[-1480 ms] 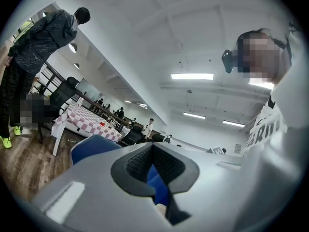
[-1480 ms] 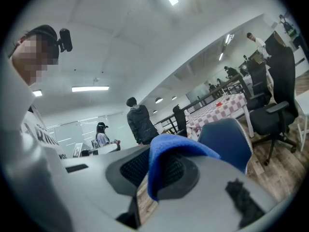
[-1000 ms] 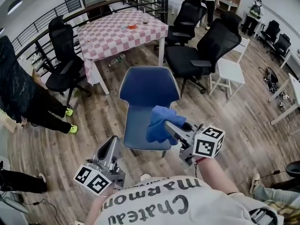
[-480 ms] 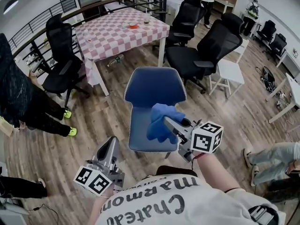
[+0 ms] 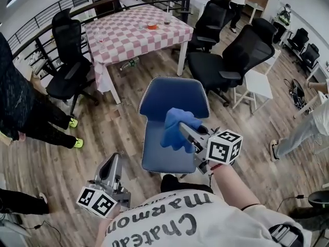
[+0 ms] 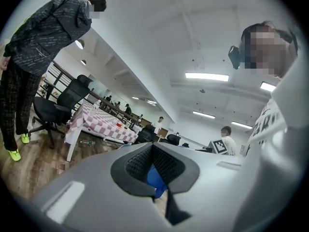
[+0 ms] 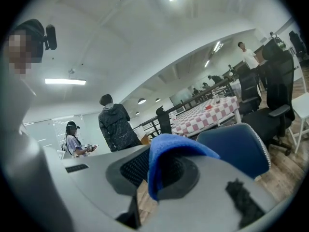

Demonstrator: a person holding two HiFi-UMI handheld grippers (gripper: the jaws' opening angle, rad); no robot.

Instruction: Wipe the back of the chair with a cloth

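Observation:
A blue chair (image 5: 172, 99) stands on the wood floor ahead of me, its back on the far side and its seat (image 5: 157, 151) nearer. My right gripper (image 5: 183, 129) hovers over the seat, shut on a bunched blue cloth (image 5: 176, 126) that hangs just in front of the backrest. In the right gripper view the cloth (image 7: 169, 153) drapes over the jaws of the right gripper (image 7: 154, 173), with the chair back (image 7: 236, 149) beyond to the right. My left gripper (image 5: 113, 161) is low at the left of the chair, shut and empty; its jaws meet in the left gripper view (image 6: 153, 166).
A checkered table (image 5: 139, 32) stands behind the chair. Black office chairs flank it at left (image 5: 69, 71) and right (image 5: 231, 55), and a white stool (image 5: 257, 84) sits further right. A person's legs (image 5: 36, 122) are at far left, another person (image 5: 308, 127) at far right.
My right gripper with the cloth has lifted slightly toward the chair back. The left gripper has dropped a little lower. The person at the right has walked further along.

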